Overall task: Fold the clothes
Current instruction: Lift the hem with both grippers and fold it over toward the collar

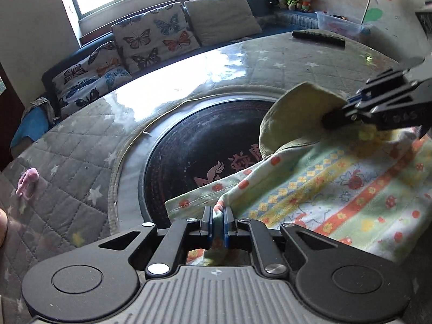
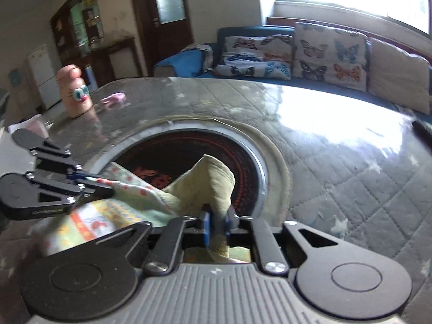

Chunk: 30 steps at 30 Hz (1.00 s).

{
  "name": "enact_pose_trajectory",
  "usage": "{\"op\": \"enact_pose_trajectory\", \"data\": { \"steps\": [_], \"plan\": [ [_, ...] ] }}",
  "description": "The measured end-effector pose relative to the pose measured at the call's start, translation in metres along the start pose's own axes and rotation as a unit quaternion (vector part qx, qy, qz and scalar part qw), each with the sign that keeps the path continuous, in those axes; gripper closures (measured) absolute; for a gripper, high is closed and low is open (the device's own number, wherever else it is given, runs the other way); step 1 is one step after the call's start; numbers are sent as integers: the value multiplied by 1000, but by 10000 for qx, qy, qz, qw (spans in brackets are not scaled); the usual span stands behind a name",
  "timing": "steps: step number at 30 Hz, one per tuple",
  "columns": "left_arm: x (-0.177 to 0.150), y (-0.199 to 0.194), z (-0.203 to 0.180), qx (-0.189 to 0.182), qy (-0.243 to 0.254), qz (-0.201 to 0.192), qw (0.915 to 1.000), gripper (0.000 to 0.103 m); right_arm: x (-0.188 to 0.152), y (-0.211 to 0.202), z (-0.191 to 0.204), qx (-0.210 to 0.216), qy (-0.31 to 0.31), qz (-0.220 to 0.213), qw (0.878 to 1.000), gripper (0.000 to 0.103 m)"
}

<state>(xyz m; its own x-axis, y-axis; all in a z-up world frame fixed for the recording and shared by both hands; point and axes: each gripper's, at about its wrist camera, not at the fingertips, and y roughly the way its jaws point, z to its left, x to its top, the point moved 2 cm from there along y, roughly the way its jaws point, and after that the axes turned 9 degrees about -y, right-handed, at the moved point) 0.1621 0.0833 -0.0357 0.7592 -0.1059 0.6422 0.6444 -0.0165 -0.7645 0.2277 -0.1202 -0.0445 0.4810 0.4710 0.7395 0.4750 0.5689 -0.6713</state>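
A small patterned garment (image 1: pixel 337 186), pale green with orange and yellow flower stripes and a plain olive-green waistband (image 1: pixel 291 116), lies over the table's black round centre plate (image 1: pixel 205 145). My left gripper (image 1: pixel 218 217) is shut on the garment's near edge. My right gripper (image 1: pixel 334 118) comes in from the right and is shut on the waistband, lifting it. In the right wrist view my right gripper (image 2: pixel 217 224) pinches the olive waistband (image 2: pixel 213 181), and my left gripper (image 2: pixel 105 186) holds the patterned cloth (image 2: pixel 129 189) at the left.
The table has a grey quilted star cover (image 1: pixel 70 162) under glass. A pink toy (image 1: pixel 27 182) lies at the left; a dark remote (image 1: pixel 318 37) at the far right. A finger-shaped figure (image 2: pixel 77 91) stands on the far left. A sofa with butterfly cushions (image 1: pixel 151 40) lies behind.
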Motion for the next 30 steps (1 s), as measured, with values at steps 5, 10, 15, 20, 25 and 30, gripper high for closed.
{"op": "enact_pose_trajectory", "data": {
  "steps": [5,10,15,20,25,30],
  "plan": [
    [-2,-2,-3,17,38,-47,10000,94,-12,-11,-16,82,290,-23,9995,79],
    [-1,-3,-8,79,64,-105,9999,96,-14,-1,-22,94,342,151,9993,81],
    [7,-21,-7,146,82,-309,9994,96,1,-12,-9,-73,163,-268,9995,94],
    [15,-13,-4,317,16,-317,9990,96,11,3,-5,-285,-29,-295,9992,94],
    [15,9,-2,457,-60,-119,9989,95,6,18,-9,-318,97,-51,9994,88],
    [13,8,3,465,-96,-147,9988,92,-1,-19,4,-260,-124,-211,9994,87]
  ]
}}
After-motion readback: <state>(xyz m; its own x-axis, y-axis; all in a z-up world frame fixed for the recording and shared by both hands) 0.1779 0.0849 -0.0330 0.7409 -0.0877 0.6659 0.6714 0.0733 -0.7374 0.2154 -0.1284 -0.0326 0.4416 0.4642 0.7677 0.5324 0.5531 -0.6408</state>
